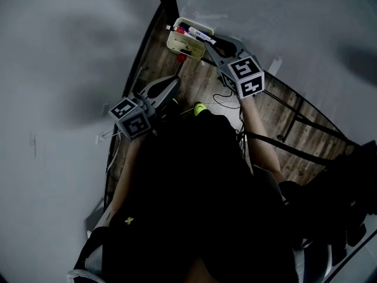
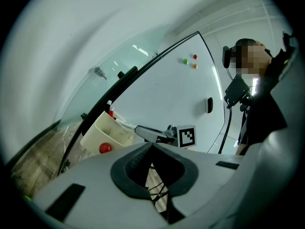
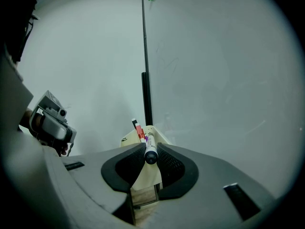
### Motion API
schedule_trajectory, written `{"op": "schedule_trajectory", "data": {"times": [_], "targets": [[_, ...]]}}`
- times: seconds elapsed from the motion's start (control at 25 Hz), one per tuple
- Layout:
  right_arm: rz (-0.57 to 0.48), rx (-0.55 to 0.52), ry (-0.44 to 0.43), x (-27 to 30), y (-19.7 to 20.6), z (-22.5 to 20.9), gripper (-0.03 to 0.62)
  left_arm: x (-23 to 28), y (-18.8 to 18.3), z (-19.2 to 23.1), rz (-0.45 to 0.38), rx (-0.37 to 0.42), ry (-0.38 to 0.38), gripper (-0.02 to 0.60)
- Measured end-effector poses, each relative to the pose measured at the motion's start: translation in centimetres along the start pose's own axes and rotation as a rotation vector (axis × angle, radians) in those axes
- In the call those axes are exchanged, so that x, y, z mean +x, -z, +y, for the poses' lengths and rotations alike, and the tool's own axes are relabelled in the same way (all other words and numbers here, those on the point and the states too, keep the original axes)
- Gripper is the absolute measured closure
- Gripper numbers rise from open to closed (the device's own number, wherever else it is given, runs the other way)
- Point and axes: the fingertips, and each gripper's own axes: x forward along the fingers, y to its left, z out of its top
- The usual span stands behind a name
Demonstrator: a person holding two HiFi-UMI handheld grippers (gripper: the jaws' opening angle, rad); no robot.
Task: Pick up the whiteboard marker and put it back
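Observation:
A white whiteboard marker point(image 3: 150, 150) with a dark cap end sits pinched between the pads of my right gripper point(image 3: 151, 157), pointing away toward the cream pen holder point(image 3: 125, 140). In the head view the marker point(image 1: 196, 34) lies over the holder point(image 1: 177, 42), which hangs at the whiteboard's lower edge, and the right gripper point(image 1: 207, 41) grips its near end. A red marker point(image 3: 139, 130) stands in the holder. My left gripper point(image 1: 172, 85) hangs lower left of the holder, shut and holding nothing. Its tips point(image 2: 152, 145) meet below the holder point(image 2: 106, 131).
The whiteboard point(image 2: 167, 92) carries small coloured magnets point(image 2: 189, 61) and a black eraser point(image 2: 209, 105). A red magnet point(image 2: 105, 148) sticks on the holder's front. On the wooden floor lie cables point(image 1: 227, 99) and a yellow-green object point(image 1: 200, 108). A black stand leg point(image 1: 294, 119) crosses the floor.

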Motion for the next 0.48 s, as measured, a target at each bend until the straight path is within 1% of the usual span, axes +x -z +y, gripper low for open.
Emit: {"op": "schedule_trajectory", "data": {"times": [0.28, 0.48], "targets": [[-0.020, -0.007, -0.002, -0.6, -1.1, 0.2, 0.500, 0.4, -0.3, -0.2, -0.009, -0.003, 0.020, 0.578], [-0.032, 0.005, 0.000, -1.2, -1.3, 0.2, 0.500, 0.6, -0.2, -0.3, 0.002, 0.023, 0.026, 0.578]]}}
